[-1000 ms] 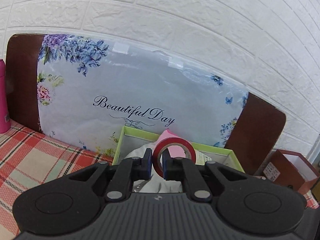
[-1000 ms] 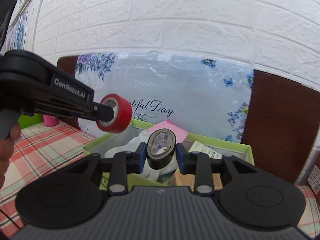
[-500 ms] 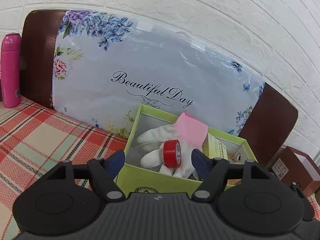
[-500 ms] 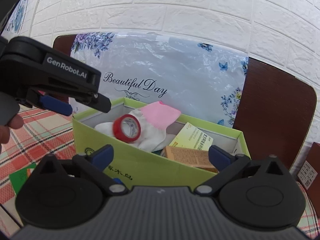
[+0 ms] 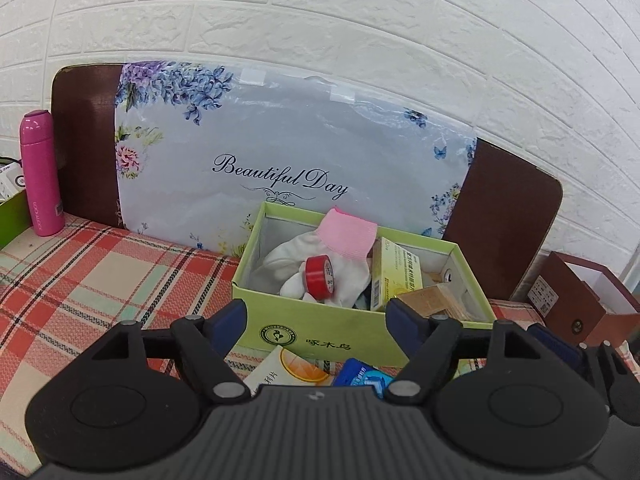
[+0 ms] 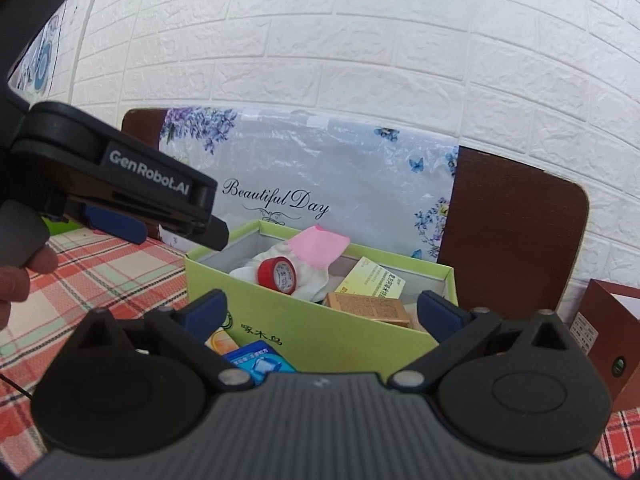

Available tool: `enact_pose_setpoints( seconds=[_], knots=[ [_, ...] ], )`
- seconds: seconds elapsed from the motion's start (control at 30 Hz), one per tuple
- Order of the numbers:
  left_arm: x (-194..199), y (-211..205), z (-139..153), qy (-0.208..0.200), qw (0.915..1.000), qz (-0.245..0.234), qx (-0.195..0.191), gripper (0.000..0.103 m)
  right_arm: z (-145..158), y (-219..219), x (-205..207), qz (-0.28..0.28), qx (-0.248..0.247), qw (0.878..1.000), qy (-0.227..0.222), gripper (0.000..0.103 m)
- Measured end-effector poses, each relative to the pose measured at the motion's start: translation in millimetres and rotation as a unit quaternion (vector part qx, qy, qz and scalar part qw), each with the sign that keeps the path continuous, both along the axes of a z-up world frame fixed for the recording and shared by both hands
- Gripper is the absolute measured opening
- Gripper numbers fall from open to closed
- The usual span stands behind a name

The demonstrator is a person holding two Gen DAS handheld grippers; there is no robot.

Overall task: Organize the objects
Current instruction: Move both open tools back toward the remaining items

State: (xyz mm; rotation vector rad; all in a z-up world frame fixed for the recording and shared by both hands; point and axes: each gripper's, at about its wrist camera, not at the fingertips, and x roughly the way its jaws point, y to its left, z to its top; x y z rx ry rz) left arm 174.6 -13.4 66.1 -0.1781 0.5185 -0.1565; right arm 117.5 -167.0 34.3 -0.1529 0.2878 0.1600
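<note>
A green box (image 5: 320,334) (image 6: 320,320) stands on the plaid tablecloth. In it a red tape roll (image 5: 319,275) (image 6: 277,274) lies on a white glove with a pink cuff (image 5: 349,234) (image 6: 316,246), beside a yellow carton (image 5: 396,276) (image 6: 370,282) and a brown box (image 5: 434,300) (image 6: 368,307). My left gripper (image 5: 318,314) is open and empty, in front of the box; it also shows in the right wrist view (image 6: 172,224). My right gripper (image 6: 320,314) is open and empty, near the box front. The black tape roll is not visible.
An orange-printed packet (image 5: 288,368) (image 6: 222,342) and a blue packet (image 5: 362,374) (image 6: 260,362) lie before the box. A pink bottle (image 5: 40,172) stands far left. A floral "Beautiful Day" board (image 5: 288,152) leans on the brick wall. A brown box (image 5: 576,304) (image 6: 608,328) sits right.
Both grippers opened and pulled back from the box. The red tape left my left gripper and now lies on the glove. The black tape left my right gripper and is out of sight.
</note>
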Motion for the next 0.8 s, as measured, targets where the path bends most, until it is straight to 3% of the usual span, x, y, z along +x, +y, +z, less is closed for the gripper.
enact_pose_setpoints(
  seconds=[0.33, 0.6, 0.8],
  knots=[
    [-50.5, -9.8, -8.1, 0.011, 0.9996, -0.023, -0.011, 0.080, -3.4, -16.9, -56.8, -0.022, 0.037, 0.999, 0.014, 0.103],
    [-77.3, -10.0, -45.8, 0.047, 0.9978, -0.038, -0.027, 0.080, -32.2, -35.4, -83.4, -0.043, 0.059, 0.996, 0.056, 0.103],
    [-92.4, -2.2, -80.9, 0.068, 0.9944, -0.045, -0.067, 0.080, -61.1, -48.4, -90.8, -0.063, 0.066, 0.991, 0.099, 0.103]
  ],
)
